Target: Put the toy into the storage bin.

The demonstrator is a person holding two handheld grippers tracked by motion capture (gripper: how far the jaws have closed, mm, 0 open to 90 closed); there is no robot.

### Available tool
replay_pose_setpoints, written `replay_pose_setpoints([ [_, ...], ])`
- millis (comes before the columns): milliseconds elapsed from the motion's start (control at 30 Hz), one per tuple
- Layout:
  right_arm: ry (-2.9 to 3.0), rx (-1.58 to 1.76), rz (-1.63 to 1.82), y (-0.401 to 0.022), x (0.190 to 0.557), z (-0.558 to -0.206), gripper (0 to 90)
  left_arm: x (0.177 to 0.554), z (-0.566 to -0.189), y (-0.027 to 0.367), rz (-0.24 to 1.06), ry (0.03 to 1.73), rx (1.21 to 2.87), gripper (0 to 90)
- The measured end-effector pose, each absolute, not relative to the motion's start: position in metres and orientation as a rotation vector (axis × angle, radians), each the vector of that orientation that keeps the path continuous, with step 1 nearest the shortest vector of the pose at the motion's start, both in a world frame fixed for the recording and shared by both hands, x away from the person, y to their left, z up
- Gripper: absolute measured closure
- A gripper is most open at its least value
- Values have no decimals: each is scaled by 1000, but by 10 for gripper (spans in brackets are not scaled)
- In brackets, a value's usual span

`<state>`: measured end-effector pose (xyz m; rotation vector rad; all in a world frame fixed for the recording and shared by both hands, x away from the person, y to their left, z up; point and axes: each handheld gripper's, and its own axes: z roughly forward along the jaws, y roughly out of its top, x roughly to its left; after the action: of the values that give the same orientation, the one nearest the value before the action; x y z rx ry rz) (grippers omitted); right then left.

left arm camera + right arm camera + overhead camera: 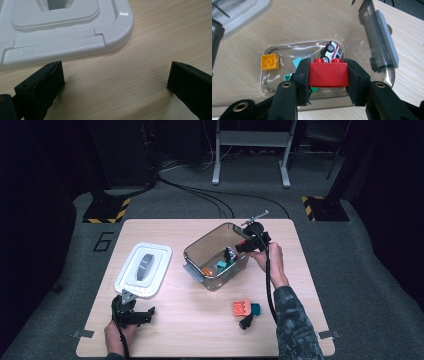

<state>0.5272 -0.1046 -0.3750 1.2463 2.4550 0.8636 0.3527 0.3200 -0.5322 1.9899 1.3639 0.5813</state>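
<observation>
My right gripper (328, 75) is shut on a red brick (328, 74) and holds it over the open clear tub (197, 251). In the tub lie a yellow brick (270, 61), a green piece (297, 62) and a small white toy car (332, 51). From above, the right gripper (239, 247) reaches into the tub from its right rim. My left gripper (136, 315) rests open near the table's front left; its jaws stand wide apart with bare wood between them, just below the white lid (62, 32).
The white lid (144, 269) with a grey handle lies left of the tub. An orange brick (241, 307), a teal brick (255, 309) and a small black piece (246, 321) sit on the table in front of the tub, beside the person's right forearm.
</observation>
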Motion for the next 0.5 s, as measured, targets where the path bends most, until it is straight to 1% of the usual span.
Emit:
replay_pose_setpoints([
  [400,2503,1227,832,-107,522,-380,572,353,-532,320,581,1364,1990,7],
  [467,2505,1220,830,-107,521,-380,546,353,-532,320,581,1364,1990,7],
  [500,2499,1222,830,-107,521,-379,502,353,-532,320,581,1364,1990,7],
])
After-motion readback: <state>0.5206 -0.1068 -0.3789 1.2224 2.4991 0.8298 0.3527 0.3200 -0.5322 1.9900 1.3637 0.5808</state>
